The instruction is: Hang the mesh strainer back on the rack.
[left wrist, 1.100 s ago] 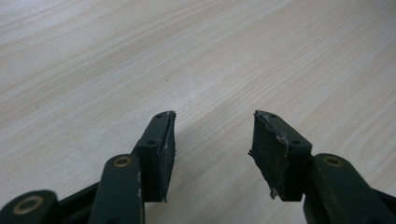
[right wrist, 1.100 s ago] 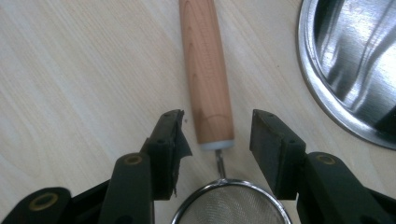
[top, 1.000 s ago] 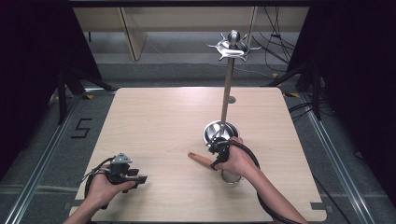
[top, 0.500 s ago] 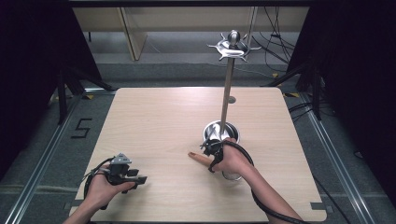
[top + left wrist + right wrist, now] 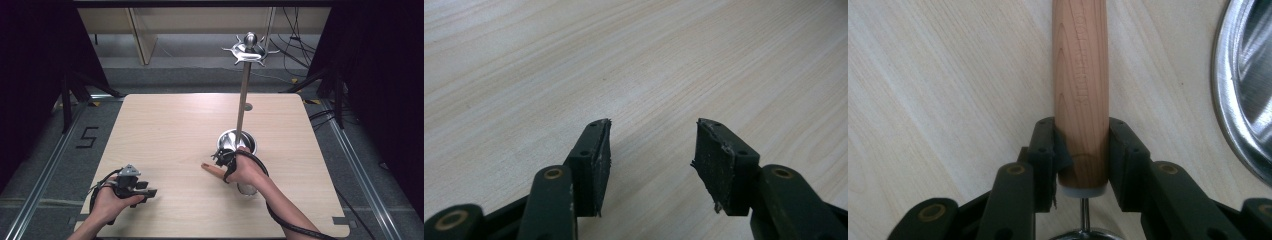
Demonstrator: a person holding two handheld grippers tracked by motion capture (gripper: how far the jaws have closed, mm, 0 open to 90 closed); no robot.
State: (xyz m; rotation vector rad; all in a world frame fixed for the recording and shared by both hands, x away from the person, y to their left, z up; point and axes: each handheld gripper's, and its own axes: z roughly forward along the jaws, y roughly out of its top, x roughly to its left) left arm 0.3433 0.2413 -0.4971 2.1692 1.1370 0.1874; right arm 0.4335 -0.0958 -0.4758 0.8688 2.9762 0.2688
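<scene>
Right tool [image 5: 1082, 150] clamped on wooden handle [image 5: 1081, 85] just beside the steel stand base [image 5: 1248, 90]; stiff, light, smooth, so grip mid-handle. Left tool [image 5: 651, 150] wide, empty.

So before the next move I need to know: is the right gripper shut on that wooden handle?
Shut: the right gripper has both jaws pressed against the wooden handle.
</scene>
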